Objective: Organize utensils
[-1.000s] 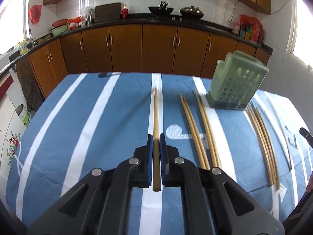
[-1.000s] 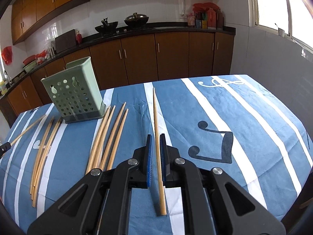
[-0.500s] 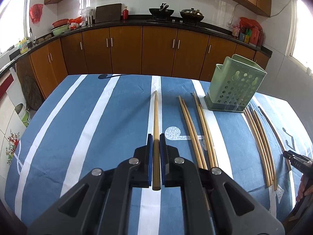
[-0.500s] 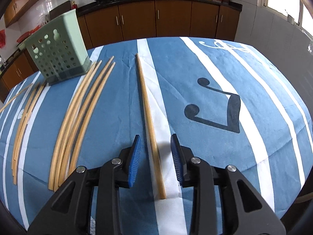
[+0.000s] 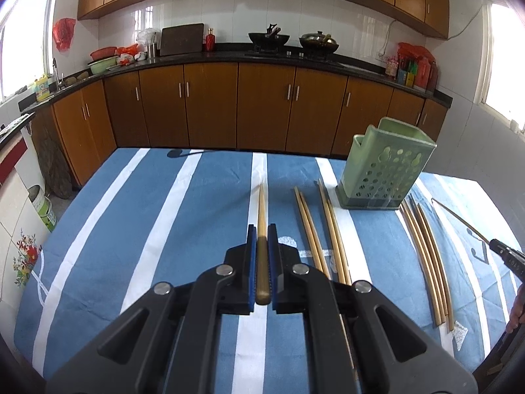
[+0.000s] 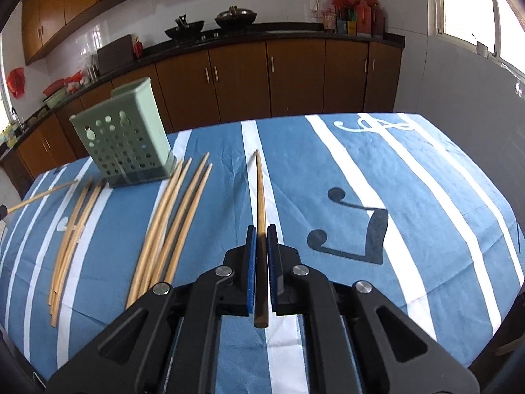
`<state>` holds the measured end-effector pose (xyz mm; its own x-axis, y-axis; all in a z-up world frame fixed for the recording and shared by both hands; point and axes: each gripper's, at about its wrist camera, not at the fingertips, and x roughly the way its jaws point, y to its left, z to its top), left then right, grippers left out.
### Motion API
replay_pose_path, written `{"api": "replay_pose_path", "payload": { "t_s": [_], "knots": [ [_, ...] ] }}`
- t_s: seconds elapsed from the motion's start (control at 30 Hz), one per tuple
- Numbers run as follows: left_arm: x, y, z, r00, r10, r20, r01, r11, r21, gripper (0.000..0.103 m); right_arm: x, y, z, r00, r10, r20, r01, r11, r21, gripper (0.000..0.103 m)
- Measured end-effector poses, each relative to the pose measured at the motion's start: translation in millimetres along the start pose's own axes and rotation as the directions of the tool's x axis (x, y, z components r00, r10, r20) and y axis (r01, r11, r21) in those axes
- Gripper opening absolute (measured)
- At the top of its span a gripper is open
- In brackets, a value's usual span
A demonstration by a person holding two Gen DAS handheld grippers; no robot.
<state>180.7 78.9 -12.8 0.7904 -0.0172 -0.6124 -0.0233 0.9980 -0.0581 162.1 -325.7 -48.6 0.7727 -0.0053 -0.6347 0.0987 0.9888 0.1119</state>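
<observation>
Since 0.5 s ago the right gripper [image 6: 261, 239], then spread either side of a chopstick lying on the cloth, has pinched it: jaws now pressed onto the right chopstick [image 6: 260, 197], thick end poking back toward the cam, tip pointing away and lifted off the cloth. Left gripper [image 5: 262, 239] unchanged, jaws clamped on the left chopstick [image 5: 261, 210], which runs straight fwd along a white stripe.

Counts, near to far. Right view: 1 held stick, then a loose bunch of 4 chopsticks [image 6: 174, 216] on the cloth just left of it, fanned toward the holder; farther left approx 3–4 more [image 6: 70, 229], overlapping so exact no. unclear. Left view: 4 loose sticks [image 5: 320, 229] in 2 pairs just right of the gripper, and beyond the holder a group of approx 4 [image 5: 426, 256].

1 green perforated utensil holder [image 5: 387, 167] stands upright past the far ends of the loose sticks, seen also from the right cam [image 6: 124, 141].

Surface: table w/ blue cloth [image 5: 137, 216], white stripes and dark music-note print [image 6: 357, 226].

Room: kitchen, brown base cabinets [image 5: 262, 105], black counter, 2 woks [image 5: 269, 37] on the stove, white tile wall, windows at both sides.
</observation>
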Motion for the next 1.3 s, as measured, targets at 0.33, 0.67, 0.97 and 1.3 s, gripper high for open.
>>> {"api": "replay_pose_path", "payload": {
  "t_s": [0.33, 0.67, 0.97, 1.3],
  "knots": [
    [-30, -2, 18, 0.994, -0.015, 0.111, 0.017, 1.000, -0.016, 0.008, -40, 5, 30, 0.984, 0.031, 0.173, -0.035, 0.999, 0.024, 0.007],
    [-51, -5, 36, 0.983, -0.024, 0.180, 0.028, 1.000, -0.015, 0.008, -53, 13, 48, 0.973, 0.052, 0.226, -0.056, 0.998, 0.014, 0.007],
    [-71, -10, 93, 0.963, -0.060, 0.263, 0.068, 0.997, -0.024, 0.007, -87, 25, 112, 0.920, 0.096, 0.380, -0.106, 0.994, 0.005, 0.007],
    [-105, -53, 174, 0.860, -0.096, 0.501, 0.143, 0.988, -0.055, 0.007, -99, 46, 173, 0.840, 0.236, 0.489, -0.281, 0.960, 0.020, 0.007]
  ]
}}
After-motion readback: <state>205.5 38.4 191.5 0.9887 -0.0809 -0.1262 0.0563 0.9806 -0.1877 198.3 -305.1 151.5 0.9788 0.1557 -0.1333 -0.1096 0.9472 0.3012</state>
